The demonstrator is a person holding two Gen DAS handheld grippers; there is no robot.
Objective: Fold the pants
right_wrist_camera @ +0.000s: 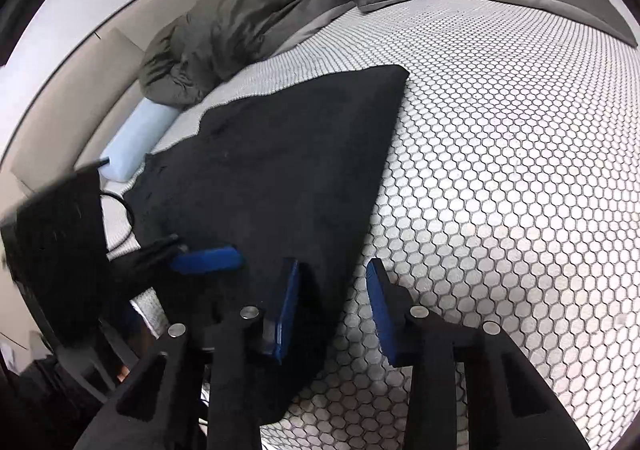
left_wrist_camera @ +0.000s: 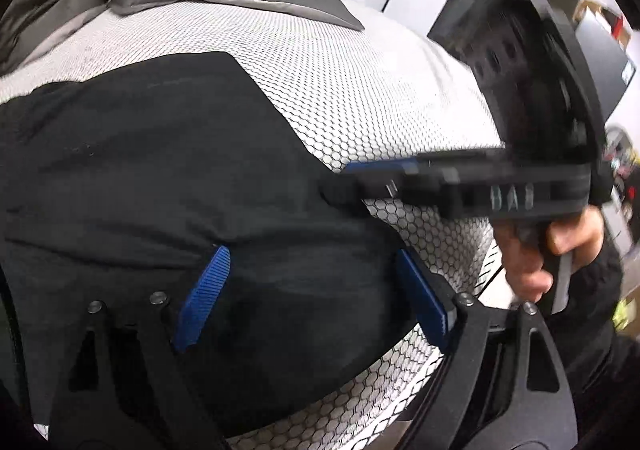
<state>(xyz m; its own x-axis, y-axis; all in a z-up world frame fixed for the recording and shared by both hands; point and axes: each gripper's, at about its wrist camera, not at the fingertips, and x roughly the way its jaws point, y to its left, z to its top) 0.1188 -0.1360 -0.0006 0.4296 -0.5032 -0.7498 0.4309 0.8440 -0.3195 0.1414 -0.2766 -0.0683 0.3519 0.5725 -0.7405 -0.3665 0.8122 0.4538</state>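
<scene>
I've got the black pants (right_wrist_camera: 276, 154) lying flat on the bed (right_wrist_camera: 500, 170), w/ both grippers over the near edge. Left gripper (left_wrist_camera: 308, 290) jaws apart above the fabric; right gripper (right_wrist_camera: 332, 306) also apart, straddling the pants' edge, prob. to pinch it for a fold.

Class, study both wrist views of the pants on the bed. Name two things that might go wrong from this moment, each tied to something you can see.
1. Both grippers look open over the black pants: the left gripper straddles cloth, and the right gripper sits at the fabric's edge. Closing there might catch only one layer, so the fold skews.
2. The two grippers work close together near the same corner; the right one looks motion-blurred in the left view, so they might collide.
</scene>
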